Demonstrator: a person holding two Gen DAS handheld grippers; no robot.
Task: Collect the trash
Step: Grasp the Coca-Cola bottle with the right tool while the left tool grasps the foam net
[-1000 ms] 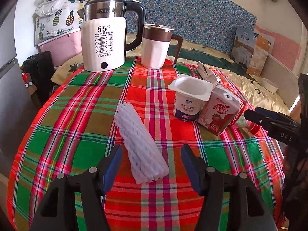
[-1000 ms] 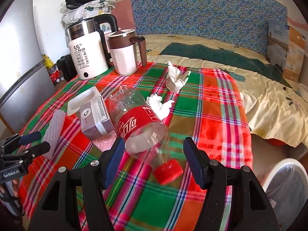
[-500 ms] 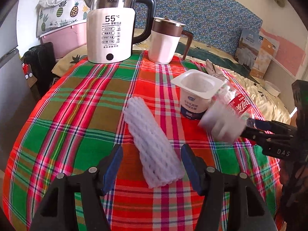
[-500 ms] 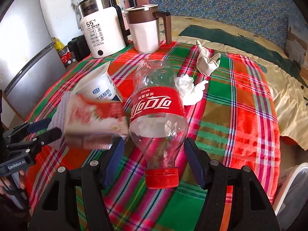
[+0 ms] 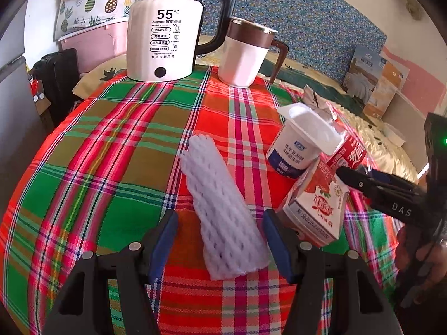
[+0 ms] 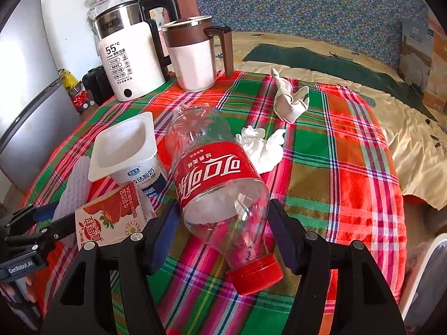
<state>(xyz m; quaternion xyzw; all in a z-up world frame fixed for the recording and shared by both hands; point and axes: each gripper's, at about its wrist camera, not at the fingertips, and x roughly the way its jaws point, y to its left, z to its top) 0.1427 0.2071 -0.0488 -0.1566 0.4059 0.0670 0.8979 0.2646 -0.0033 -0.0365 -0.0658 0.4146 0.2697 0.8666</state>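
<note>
A white foam net sleeve lies on the plaid tablecloth, its near end between the fingers of my left gripper, which is open with a gap on each side. An empty cola bottle with a red cap lies on its side between the fingers of my right gripper. That gripper is open, its pads close against the bottle's sides. A tilted strawberry milk carton rests beside the right gripper's left finger. An empty yogurt cup stands behind the carton. A crumpled tissue and a white wrapper lie farther back.
A white kettle and a brown-and-white mug stand at the table's far edge. A bed lies beyond the table. A grey fridge is at the left. A white bin rim shows low on the right.
Both grippers have moved forward. The foam sleeve's end now sits between the left fingers, and the bottle lies deeper between the right fingers. The carton has tipped and slid nearer.
</note>
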